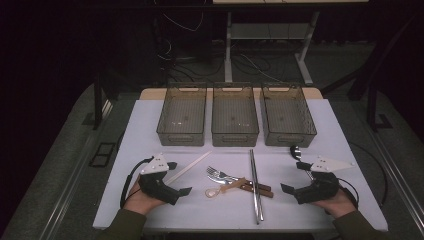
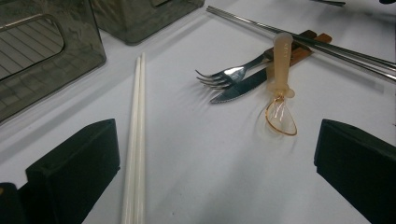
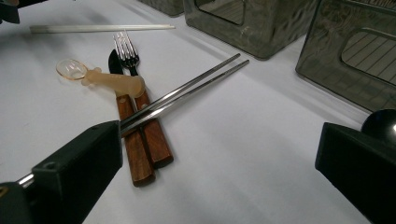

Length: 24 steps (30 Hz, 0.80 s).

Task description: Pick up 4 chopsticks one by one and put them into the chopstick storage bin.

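The table (image 1: 150,130) is plain white. On it lie white chopsticks (image 2: 136,154), steel-silver chopsticks (image 3: 187,91), a silver fork (image 2: 224,75) and a dark-bladed knife (image 2: 238,87), both with red-brown wood-grain handles, and a spoon (image 2: 281,93) with a pale tan handle and a clear amber bowl. Near the right edge is a ladle (image 1: 296,151) with a glossy black bowl. Along the far edge stand three bins (image 1: 235,117) of smoky grey see-through plastic, their floors ribbed with fine lines. The left gripper (image 1: 179,178) and right gripper (image 1: 292,177) are black, each topped by a pale grey plate. The sleeves are olive green
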Motion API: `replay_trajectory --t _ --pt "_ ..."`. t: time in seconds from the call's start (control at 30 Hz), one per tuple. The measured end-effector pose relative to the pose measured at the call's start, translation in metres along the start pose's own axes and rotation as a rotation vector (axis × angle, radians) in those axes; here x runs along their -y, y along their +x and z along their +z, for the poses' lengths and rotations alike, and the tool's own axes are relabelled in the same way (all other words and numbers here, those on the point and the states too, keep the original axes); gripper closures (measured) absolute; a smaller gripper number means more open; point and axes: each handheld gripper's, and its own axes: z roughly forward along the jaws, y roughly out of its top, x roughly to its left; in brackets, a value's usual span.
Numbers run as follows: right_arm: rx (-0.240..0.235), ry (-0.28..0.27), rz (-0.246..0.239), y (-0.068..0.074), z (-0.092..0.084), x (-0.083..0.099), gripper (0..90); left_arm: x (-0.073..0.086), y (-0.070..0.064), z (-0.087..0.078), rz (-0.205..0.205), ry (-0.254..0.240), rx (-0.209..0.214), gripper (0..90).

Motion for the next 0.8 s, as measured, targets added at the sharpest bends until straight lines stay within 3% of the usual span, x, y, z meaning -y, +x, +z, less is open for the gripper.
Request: replay_trajectory --t 0.8 --pt "-0.016 -0.022 0.002 -0.0006 -0.0031 -0.0016 0.8 -0.0075 0.0043 -0.0011 -0.007 -0.012 -0.016 1.8"
